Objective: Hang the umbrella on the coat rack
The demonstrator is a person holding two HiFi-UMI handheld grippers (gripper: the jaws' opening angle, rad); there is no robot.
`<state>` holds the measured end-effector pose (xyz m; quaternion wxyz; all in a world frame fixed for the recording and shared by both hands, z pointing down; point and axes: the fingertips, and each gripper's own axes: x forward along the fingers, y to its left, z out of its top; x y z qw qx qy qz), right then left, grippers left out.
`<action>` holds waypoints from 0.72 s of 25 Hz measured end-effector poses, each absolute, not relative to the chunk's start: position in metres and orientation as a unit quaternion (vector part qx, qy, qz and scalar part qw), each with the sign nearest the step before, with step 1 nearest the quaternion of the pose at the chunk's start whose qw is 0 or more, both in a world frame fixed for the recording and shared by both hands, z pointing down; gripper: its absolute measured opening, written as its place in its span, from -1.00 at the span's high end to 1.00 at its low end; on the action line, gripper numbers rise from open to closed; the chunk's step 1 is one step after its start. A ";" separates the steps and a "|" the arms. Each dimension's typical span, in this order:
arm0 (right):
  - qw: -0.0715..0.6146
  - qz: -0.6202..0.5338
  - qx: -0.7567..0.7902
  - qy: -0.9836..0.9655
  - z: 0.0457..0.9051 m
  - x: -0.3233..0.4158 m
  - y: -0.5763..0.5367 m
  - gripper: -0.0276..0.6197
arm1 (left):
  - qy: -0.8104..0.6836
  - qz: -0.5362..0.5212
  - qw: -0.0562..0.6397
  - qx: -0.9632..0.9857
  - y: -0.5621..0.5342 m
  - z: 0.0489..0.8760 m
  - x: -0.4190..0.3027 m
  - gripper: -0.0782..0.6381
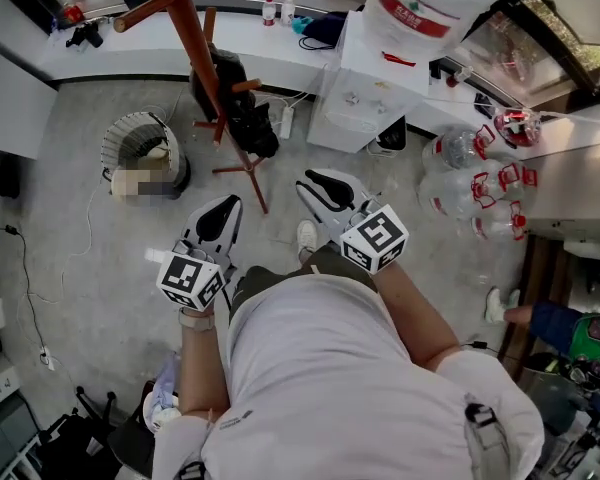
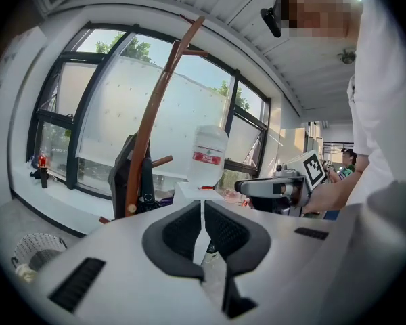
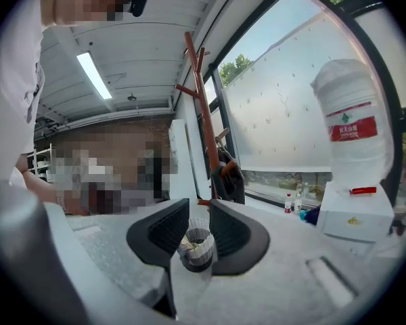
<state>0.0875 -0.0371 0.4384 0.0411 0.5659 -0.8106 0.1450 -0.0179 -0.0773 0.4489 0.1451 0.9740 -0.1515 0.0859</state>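
**Tongs empty, umbrella looks home**

Closest to us, both tongs are held out in front of the person with nothing in them. The left gripper (image 2: pixel 203 212) has its jaws pressed to a thin slit. The right gripper (image 3: pixel 198 212) has its jaws drawn close too, and only distant floor shows through the gap.

Now the umbrella (image 1: pixel 242 108): I take it for that dark folded bundle hanging off a peg of the coat rack (image 1: pixel 185 28), low against the red-brown pole and well apart from either tool. By my reading the hanging is done, and at most the person has to step away.

Out from the rack, a white mesh wastebasket (image 1: pixel 120 138) stands on the floor near its feet. It has crumpled rubbish in the bottom, though part of that can't be made out. Over on the right, a big water bottle (image 1: pixel 430 3) sits upended on the white dispenser (image 1: pixel 365 98). Clear jugs (image 1: pixel 460 148) with red handles cluster on the floor beside it, and I can't judge what is in them.
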 end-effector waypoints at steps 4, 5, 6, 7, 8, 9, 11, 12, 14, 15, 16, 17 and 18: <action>0.036 0.136 0.576 -0.805 0.428 0.091 -0.022 0.64 | -0.142 0.085 0.131 0.977 -0.074 0.442 -0.013 0.78; 0.036 0.134 0.578 -0.804 0.426 0.091 -0.019 0.64 | -0.141 0.084 0.129 0.978 -0.074 0.440 -0.013 0.78; 0.036 0.132 0.580 -0.803 0.424 0.091 -0.016 0.64 | -0.140 0.082 0.128 0.978 -0.073 0.437 -0.014 0.78; 0.036 0.131 0.581 -0.803 0.422 0.091 -0.013 0.64 | -0.140 0.081 0.127 0.979 -0.073 0.435 -0.015 0.78; 0.036 0.130 0.581 -0.802 0.421 0.090 -0.009 0.64 | -0.140 0.079 0.125 0.979 -0.072 0.433 -0.015 0.78; 0.036 0.130 0.582 -0.802 0.421 0.090 -0.006 0.64 | -0.140 0.079 0.123 0.979 -0.071 0.432 -0.015 0.78; 0.036 0.128 0.583 -0.801 0.419 0.089 -0.001 0.64 | -0.138 0.079 0.120 0.980 -0.069 0.431 -0.015 0.78; 0.037 0.127 0.583 -0.801 0.417 0.089 0.002 0.64 | -0.138 0.077 0.120 0.980 -0.068 0.430 -0.015 0.78; 0.036 0.125 0.583 -0.802 0.414 0.087 0.005 0.64 | -0.136 0.075 0.121 0.980 -0.066 0.427 -0.016 0.78; 0.036 0.125 0.584 -0.802 0.414 0.087 0.007 0.64 | -0.136 0.076 0.119 0.981 -0.064 0.426 -0.016 0.77; 0.035 0.125 0.585 -0.801 0.413 0.087 0.008 0.64 | -0.135 0.077 0.117 0.981 -0.063 0.425 -0.016 0.77; 0.035 0.126 0.585 -0.801 0.413 0.086 0.009 0.64 | -0.134 0.079 0.115 0.981 -0.062 0.425 -0.016 0.78; 0.035 0.126 0.584 -0.801 0.413 0.085 0.010 0.64 | -0.134 0.079 0.114 0.981 -0.061 0.425 -0.016 0.77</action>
